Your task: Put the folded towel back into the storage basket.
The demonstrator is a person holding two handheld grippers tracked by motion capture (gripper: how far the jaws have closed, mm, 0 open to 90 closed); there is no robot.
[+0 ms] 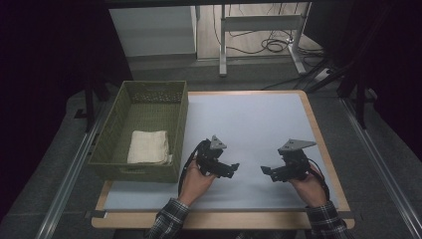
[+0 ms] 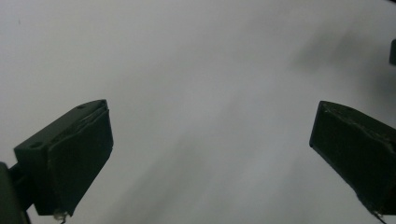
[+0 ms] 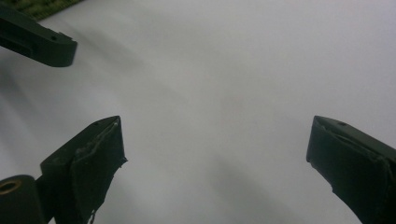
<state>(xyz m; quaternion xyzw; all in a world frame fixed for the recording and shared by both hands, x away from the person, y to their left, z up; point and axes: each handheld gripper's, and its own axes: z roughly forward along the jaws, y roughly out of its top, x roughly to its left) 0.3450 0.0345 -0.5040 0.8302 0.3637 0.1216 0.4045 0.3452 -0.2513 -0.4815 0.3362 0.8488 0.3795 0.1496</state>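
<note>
Currently both hand-held tools hover over the pale grey table mat (image 1: 249, 124), holding nothing: left gripper (image 1: 233, 168) with jaws spread wide, right gripper (image 1: 266, 172) likewise agape, tips facing each other. Nearest item is the folded cream cloth towel (image 1: 148, 147), lying flat in the woven olive-green basket (image 1: 112, 127), left of the left gripper. Probably light, soft, floppy; pinch a folded edge or corner through all layers.

A folded cream towel (image 1: 148, 147) is lying flat in the near end of a green woven basket (image 1: 110, 130) at the table's left.
</note>
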